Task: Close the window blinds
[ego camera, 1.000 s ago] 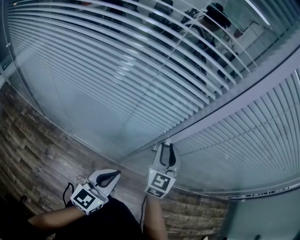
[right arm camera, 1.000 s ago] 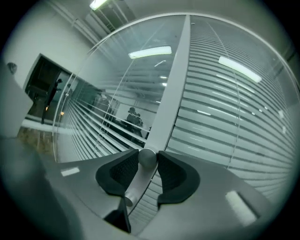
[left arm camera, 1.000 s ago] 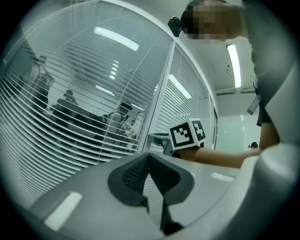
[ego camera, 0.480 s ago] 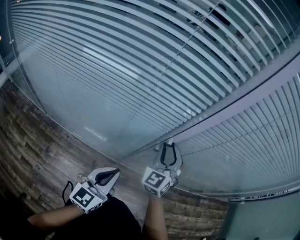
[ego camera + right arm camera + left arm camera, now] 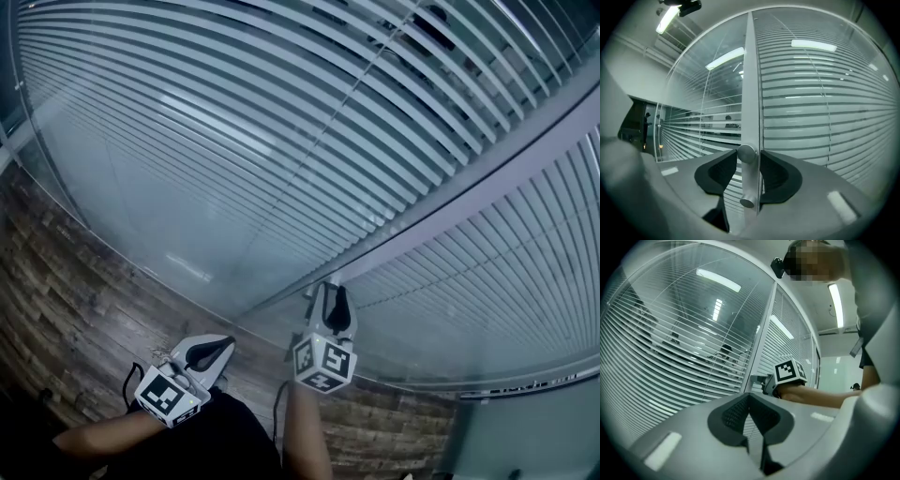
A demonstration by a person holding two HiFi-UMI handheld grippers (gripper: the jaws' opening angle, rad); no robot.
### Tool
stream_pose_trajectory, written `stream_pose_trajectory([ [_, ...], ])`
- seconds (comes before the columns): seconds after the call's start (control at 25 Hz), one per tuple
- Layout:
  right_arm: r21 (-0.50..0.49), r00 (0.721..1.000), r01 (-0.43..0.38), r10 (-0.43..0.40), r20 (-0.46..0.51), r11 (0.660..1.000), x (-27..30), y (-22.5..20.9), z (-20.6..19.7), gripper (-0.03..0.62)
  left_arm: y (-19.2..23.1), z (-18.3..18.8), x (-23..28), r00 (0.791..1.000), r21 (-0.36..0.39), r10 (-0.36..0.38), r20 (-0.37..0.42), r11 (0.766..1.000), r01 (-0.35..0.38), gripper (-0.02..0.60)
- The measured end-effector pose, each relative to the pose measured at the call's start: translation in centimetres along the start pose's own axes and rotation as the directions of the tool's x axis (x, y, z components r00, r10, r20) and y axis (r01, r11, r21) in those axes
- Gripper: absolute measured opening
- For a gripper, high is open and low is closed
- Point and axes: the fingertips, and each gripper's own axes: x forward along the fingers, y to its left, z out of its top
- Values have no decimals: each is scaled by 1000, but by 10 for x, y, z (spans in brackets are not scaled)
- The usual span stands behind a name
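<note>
**Right gripper loosens round the blind knob**

At lower centre of the head view the right gripper (image 5: 330, 295) sits against the metal post (image 5: 450, 202) that divides the 2 glass panes; its own view shows why: a small round knob (image 5: 746, 153) on that post stands between the jaws, which are opening, so the pads look to be letting go of it (probably to take a fresh bite for another twist). The blinds (image 5: 281, 122) fill the upper frame, slats tilted; dark gaps show at upper right, so I judge them not fully closed. The left gripper (image 5: 220, 345), lower left, is pressed together on nothing; it hangs low, clear of the work.
</note>
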Motion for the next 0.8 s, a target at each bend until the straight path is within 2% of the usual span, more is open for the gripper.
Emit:
stream_pose_trajectory([
  [0.2, 91, 1000, 1, -1, 1, 996, 2, 2, -4, 138, 4, -1, -2, 1000, -8, 27, 1, 1000, -27, -2],
  [0.36, 95, 1000, 9, -10, 6, 995, 2, -1, -6, 135, 4, -2, 2, 1000, -17, 24, 2, 1000, -24, -2],
  [0.56, 1, 1000, -10, 10, 2, 1000, 1, 2, -7, 133, 4, -3, -1, 1000, -31, 13, 16, 999, -12, -2],
  [0.8, -197, 999, 0, -7, -33, 980, 4, 1, -11, 132, 4, -8, 4, 1000, -44, 8, 12, 999, -8, -2],
])
